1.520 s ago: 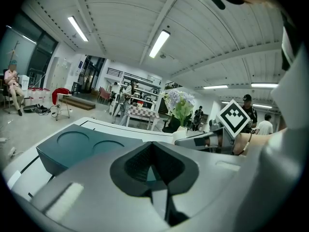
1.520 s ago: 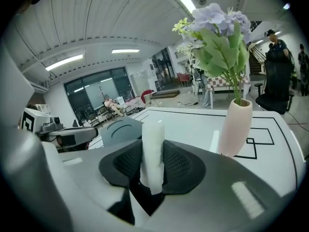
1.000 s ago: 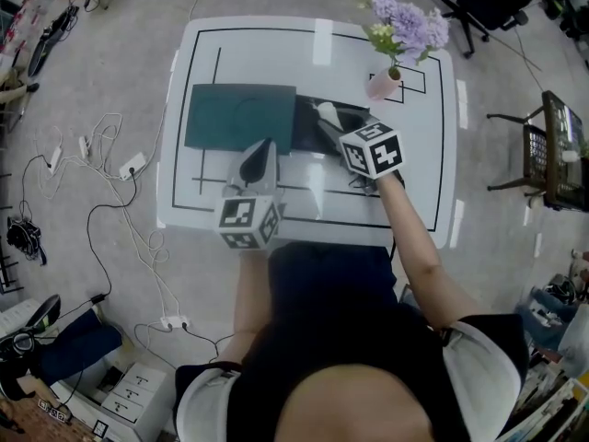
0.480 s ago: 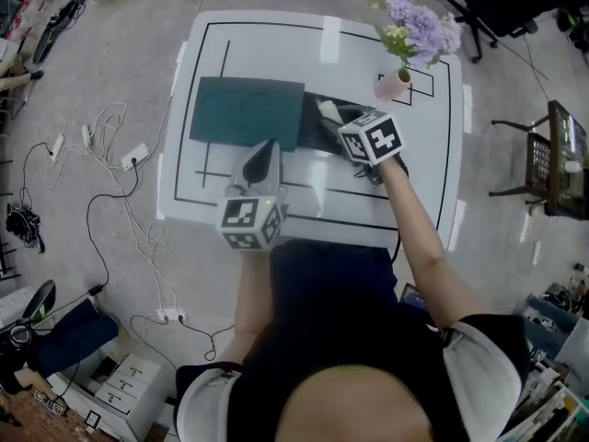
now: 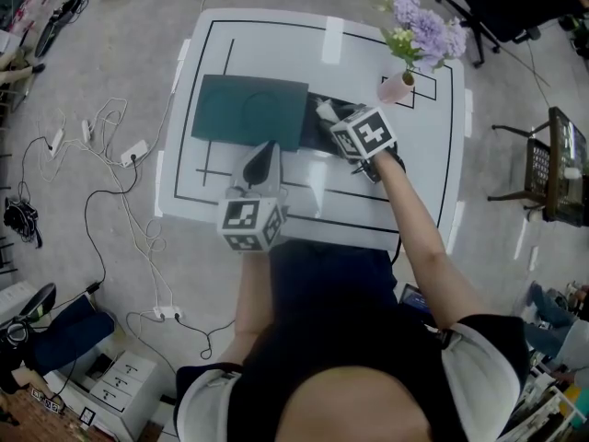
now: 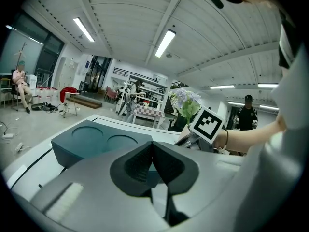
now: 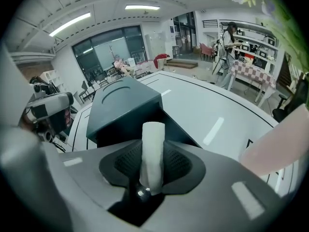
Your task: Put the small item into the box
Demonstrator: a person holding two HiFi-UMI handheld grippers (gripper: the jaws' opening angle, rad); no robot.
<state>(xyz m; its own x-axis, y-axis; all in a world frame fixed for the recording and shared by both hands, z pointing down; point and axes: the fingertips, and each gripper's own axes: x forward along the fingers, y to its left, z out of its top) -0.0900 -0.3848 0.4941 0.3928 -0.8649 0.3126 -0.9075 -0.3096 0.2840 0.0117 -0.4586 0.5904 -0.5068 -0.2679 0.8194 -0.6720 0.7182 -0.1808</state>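
Note:
A dark teal box (image 5: 248, 111) lies on the white table (image 5: 276, 44), its lid (image 7: 123, 103) swung open to the left and the dark open half (image 5: 317, 127) to the right. My right gripper (image 7: 153, 164) is shut on a small white cylinder (image 7: 151, 153), which stands up between the pads. In the head view the white item (image 5: 326, 110) hangs over the open half of the box. My left gripper (image 6: 151, 164) is shut with nothing in it and hovers near the table's front edge (image 5: 259, 168), just in front of the box.
A pink vase with purple flowers (image 5: 405, 58) stands at the table's back right, close to my right gripper. Black lines mark the tabletop. Cables and power strips (image 5: 133, 159) lie on the floor at the left. A chair (image 5: 552, 155) stands at the right.
My right gripper has moved a little back and left with the white item, further over the open box. My left gripper has stayed put.

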